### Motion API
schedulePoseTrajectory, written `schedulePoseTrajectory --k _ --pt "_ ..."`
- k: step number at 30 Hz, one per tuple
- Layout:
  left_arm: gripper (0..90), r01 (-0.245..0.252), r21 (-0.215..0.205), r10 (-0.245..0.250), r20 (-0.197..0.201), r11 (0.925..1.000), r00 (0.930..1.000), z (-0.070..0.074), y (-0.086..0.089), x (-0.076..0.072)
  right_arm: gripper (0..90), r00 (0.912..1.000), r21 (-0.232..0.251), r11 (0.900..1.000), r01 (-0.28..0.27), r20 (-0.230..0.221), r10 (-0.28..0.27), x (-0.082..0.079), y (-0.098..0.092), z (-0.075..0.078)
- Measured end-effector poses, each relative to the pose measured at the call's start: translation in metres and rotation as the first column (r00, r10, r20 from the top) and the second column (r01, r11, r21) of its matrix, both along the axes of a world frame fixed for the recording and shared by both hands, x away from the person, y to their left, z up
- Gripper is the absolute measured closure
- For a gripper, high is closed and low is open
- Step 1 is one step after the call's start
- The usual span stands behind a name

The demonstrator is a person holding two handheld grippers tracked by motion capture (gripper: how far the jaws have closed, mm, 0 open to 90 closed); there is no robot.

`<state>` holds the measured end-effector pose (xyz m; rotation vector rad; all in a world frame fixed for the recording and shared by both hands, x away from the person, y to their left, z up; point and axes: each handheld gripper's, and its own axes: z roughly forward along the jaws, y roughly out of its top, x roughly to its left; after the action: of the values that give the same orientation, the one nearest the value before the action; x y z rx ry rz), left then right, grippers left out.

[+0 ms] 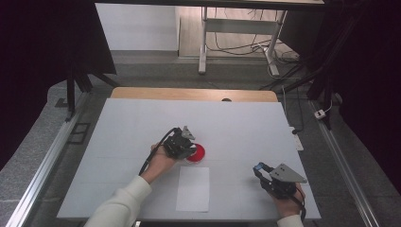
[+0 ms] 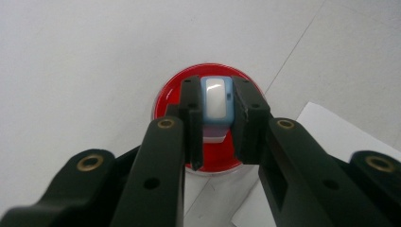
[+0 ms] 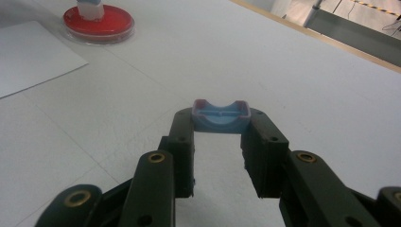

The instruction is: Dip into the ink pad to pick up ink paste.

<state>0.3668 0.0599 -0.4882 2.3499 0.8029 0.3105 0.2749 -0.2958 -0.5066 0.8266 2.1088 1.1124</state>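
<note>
On a white table (image 1: 142, 123), the left gripper (image 2: 216, 101) clamps a small white and blue stamp-like block (image 2: 215, 101) upright over a red round dish (image 2: 168, 97), perhaps touching it. The right gripper (image 3: 220, 124), well apart, pinches a blue cap (image 3: 220, 116). White paper (image 1: 193, 188) lies between.

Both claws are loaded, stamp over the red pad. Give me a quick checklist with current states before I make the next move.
1. Left claw clamped on the white-and-blue stamp: ok.
2. Stamp centred over the red ink pad: ok.
3. Stamp face touching the ink: cannot tell.
4. Right claw gripping the blue cap: ok.
5. White paper sheet lying flat near the pad: ok.
6. Right claw clear of pad and sheet: ok.
</note>
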Motion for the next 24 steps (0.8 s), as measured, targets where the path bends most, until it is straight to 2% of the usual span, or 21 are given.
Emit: schedulePoseTrajectory --k 24 --pt "75.9 -0.006 0.001 0.006 -0.011 1.0 0.9999 -0.0004 0.0005 0.0003 65.2 1.0 0.002 1.0 -0.002 0.0 0.002 -0.0001 0.0005 0.0002"
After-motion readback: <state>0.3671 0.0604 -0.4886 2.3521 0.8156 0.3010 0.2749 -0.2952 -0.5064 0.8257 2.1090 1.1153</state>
